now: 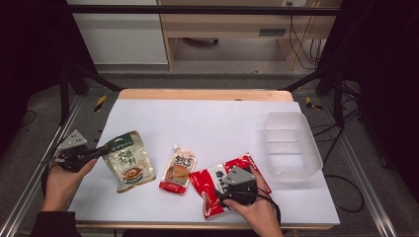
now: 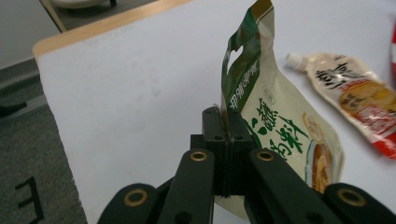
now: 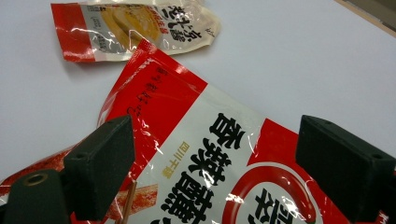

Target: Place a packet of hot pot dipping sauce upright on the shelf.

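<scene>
A white sheet (image 1: 207, 123) covers a wooden table (image 1: 205, 94) with grey floor, black frame bars and pale cabinets beyond. At the near left, the left gripper (image 1: 99, 152) is clamped on the top edge of the green pouch (image 1: 129, 160), whose lower end rests on the sheet; just right lies a small spouted pouch (image 1: 179, 170). Near right, the right gripper (image 3: 212, 172) hovers with jaws spread wide over the red packet (image 1: 210, 185), and a clear plastic tub (image 1: 290, 145) stands further right.
</scene>
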`<state>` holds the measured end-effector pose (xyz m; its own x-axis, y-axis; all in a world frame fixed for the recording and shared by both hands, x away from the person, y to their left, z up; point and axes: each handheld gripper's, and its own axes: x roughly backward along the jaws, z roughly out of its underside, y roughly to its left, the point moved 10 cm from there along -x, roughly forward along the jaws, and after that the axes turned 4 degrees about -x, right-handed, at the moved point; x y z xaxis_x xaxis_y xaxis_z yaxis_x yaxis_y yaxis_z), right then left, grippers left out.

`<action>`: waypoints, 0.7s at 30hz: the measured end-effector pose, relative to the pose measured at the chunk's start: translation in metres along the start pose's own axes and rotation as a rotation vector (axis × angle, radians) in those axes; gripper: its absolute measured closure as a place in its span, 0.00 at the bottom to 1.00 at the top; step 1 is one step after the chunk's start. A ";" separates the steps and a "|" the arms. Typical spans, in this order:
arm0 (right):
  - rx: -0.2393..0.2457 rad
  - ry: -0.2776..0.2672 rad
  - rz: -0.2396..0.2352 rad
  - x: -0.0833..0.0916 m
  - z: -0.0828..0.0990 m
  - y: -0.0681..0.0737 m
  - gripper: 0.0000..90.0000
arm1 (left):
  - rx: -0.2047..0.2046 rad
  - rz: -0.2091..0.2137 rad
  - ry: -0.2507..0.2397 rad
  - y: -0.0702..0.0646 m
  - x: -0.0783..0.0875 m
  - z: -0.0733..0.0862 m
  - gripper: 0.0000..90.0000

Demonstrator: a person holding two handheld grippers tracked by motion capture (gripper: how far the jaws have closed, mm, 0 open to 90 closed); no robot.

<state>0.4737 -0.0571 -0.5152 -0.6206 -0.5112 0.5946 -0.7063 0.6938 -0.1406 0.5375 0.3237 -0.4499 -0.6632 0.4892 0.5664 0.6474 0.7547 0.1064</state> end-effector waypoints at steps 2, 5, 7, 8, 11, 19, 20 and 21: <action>-0.009 -0.002 0.004 0.001 0.001 -0.002 0.14 | -0.045 0.013 -0.006 -0.012 0.010 -0.015 1.00; -0.019 -0.005 0.007 0.001 0.001 -0.003 0.14 | -0.102 0.028 -0.005 -0.026 0.020 -0.030 1.00; -0.019 -0.005 0.008 0.002 0.001 -0.003 0.14 | -0.144 0.021 -0.007 -0.034 0.028 -0.039 1.00; -0.018 -0.005 0.008 0.002 0.001 -0.004 0.14 | -0.160 0.018 -0.013 -0.038 0.033 -0.044 1.00; -0.021 -0.003 0.007 0.001 0.002 -0.004 0.14 | -0.197 0.001 -0.025 -0.044 0.043 -0.057 1.00; -0.043 -0.005 -0.002 0.003 -0.001 -0.002 0.13 | -0.236 -0.011 -0.053 -0.053 0.047 -0.085 1.00; -0.052 -0.006 -0.010 0.002 -0.001 -0.001 0.13 | -0.240 -0.004 -0.052 -0.055 0.046 -0.087 1.00; -0.056 -0.006 -0.017 0.001 -0.002 0.000 0.13 | -0.243 0.002 -0.058 -0.058 0.044 -0.090 1.00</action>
<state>0.4736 -0.0570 -0.5129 -0.6109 -0.5259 0.5918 -0.6966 0.7123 -0.0862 0.5040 0.2620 -0.3575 -0.6776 0.5202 0.5199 0.7155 0.6296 0.3028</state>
